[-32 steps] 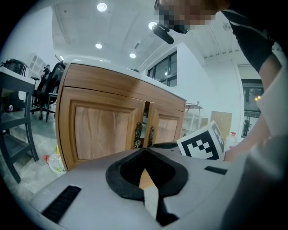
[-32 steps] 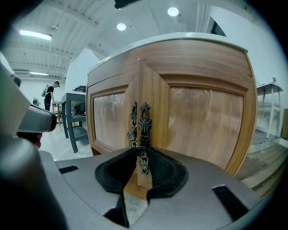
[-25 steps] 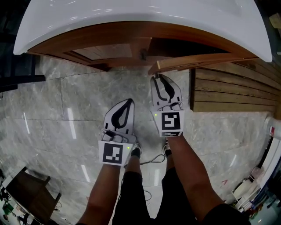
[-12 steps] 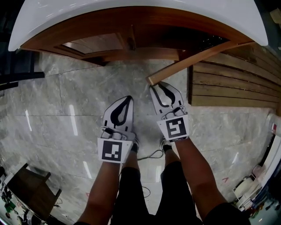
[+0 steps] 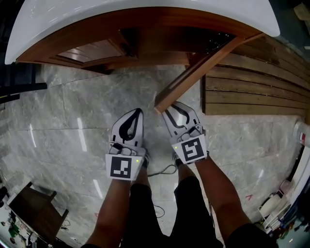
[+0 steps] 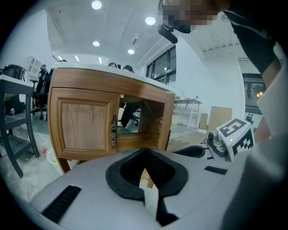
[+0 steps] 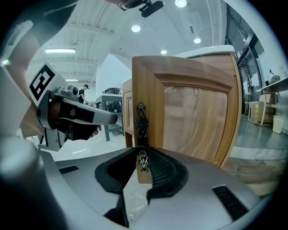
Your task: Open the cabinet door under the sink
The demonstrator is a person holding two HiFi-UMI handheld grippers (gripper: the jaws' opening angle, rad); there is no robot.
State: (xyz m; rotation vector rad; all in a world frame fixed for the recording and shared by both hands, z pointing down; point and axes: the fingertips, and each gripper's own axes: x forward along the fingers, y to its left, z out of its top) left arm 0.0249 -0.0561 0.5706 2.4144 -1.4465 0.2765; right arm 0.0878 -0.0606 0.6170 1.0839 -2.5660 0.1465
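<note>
Nearest, over the pale grey marble floor (image 5: 72,111): left gripper (image 5: 139,111), jaws together on nothing. Just beside it, right gripper (image 5: 165,110) clamped on the ornate dark metal handle (image 7: 141,130) at the free edge of the panelled brown wooden cabinet door (image 5: 203,63). Door swung well out, slanting from the grippers back to its hinge side, walling off the brown wooden slatted platform (image 5: 252,92) at right. Behind, open cabinet compartment (image 6: 132,119); to its left, matching closed wooden door (image 6: 85,123). Above all, curved white sink top (image 5: 145,7).
</note>
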